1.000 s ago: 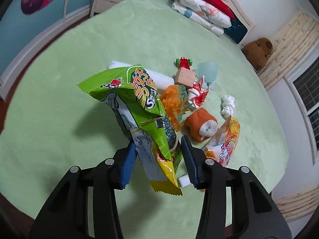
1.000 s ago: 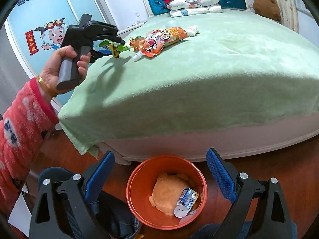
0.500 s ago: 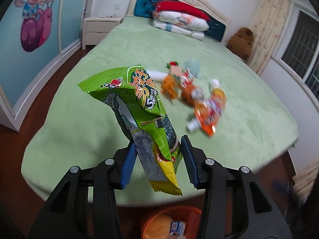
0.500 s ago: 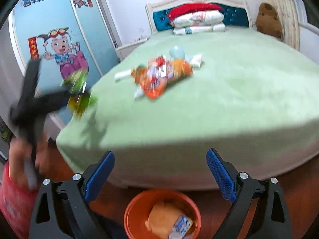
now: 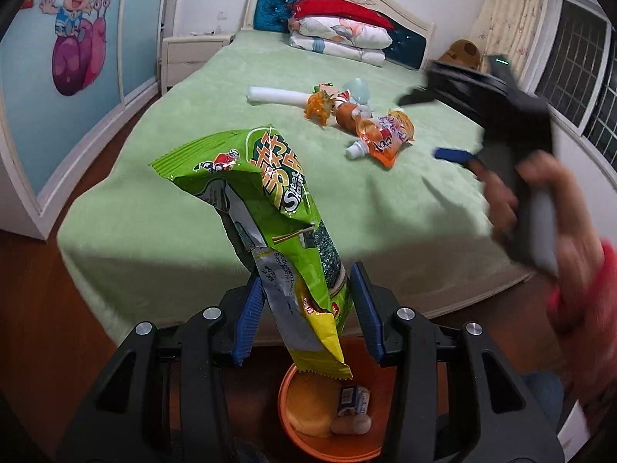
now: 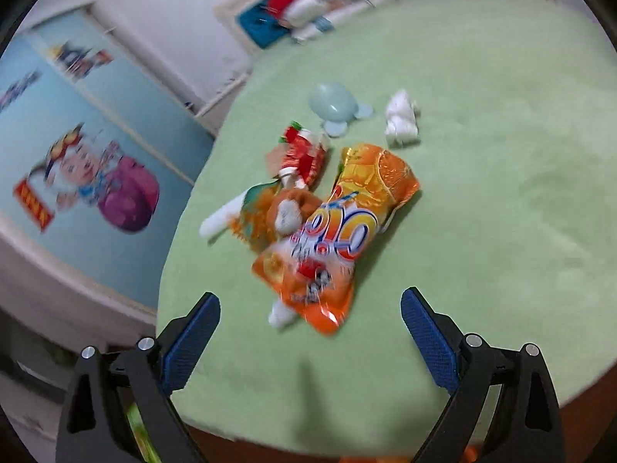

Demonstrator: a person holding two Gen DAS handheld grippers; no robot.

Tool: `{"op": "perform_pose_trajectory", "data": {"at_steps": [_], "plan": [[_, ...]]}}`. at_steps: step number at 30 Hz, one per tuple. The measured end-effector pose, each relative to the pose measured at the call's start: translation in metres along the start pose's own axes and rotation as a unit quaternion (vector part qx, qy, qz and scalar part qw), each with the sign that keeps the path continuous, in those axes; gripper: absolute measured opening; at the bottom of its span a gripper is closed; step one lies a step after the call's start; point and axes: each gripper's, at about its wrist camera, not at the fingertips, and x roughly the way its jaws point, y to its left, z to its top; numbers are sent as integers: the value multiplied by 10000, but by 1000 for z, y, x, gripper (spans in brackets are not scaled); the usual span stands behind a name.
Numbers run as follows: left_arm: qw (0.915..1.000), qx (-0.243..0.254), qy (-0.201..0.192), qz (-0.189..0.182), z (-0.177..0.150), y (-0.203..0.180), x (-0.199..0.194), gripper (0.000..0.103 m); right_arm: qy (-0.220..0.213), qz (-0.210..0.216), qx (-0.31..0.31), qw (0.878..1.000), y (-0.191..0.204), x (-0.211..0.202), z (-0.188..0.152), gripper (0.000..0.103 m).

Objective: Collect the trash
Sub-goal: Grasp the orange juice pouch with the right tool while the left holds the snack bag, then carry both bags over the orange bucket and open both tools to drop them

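Note:
My left gripper (image 5: 306, 308) is shut on a green snack bag (image 5: 270, 212) and holds it above an orange bin (image 5: 327, 424) on the floor, which holds an orange cloth and a small carton. My right gripper (image 6: 310, 328) is open and empty over the green bed, just short of an orange drink pouch (image 6: 339, 231); the pouch also shows in the left wrist view (image 5: 385, 139). The right gripper also shows, blurred, in the left wrist view (image 5: 443, 127). A crumpled white tissue (image 6: 401, 123) and a red wrapper (image 6: 304, 154) lie nearby.
On the bed (image 5: 193, 154) lie a white roll (image 5: 277, 96), an orange toy (image 5: 318, 106), a brown plush piece (image 6: 289, 208) and a pale blue cup (image 6: 335, 104). Pillows (image 5: 339, 34) lie by the headboard. A nightstand (image 5: 189, 54) stands at the left.
My left gripper has drawn back off the bed with the green bag and now hangs over the orange bin. My right gripper has swung up from the bin to over the orange pouch.

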Motion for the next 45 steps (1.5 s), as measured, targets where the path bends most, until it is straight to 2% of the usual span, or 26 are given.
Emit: {"op": "perform_pose_trajectory", "data": {"at_steps": [2,5,9,12,13,14,16,27,29,38,45], "plan": [[9999,82,-53,86,-6,-1,-5,44,89,-143,133,9998,1,17,11,93],[9999,46,-67,103,-10,-2,-7,44,174,-600,191,9979,2,42,26,93],[9999,-1,-82,79,-19,-6,-10,44,332,-731,702,9943,-11,66,34,93],[10000,-29,-77,2,-21,-6,-9,44,331,-911,468,9942,-5,69,32,88],[10000,-34,-86,-4,-21,-6,-9,44,309,-950,356,9944,-2,68,30,80],[9999,-47,-91,-28,-20,-5,-9,44,288,-945,298,9947,0,66,30,71],[9999,-90,-102,-77,-21,-3,-8,44,249,-969,224,9947,2,60,29,65],[9998,-137,-121,-125,-24,3,-8,44,14,-851,-342,9958,17,28,29,51],[9998,-137,-123,-116,-24,1,-8,44,-13,-791,-405,9960,19,21,26,44],[9998,-18,-99,-151,-25,-8,-7,44,-246,-617,-505,9965,13,-17,22,43],[9998,59,-61,-168,-24,-16,-5,44,-600,-333,-897,9936,8,-80,-1,43]]}}
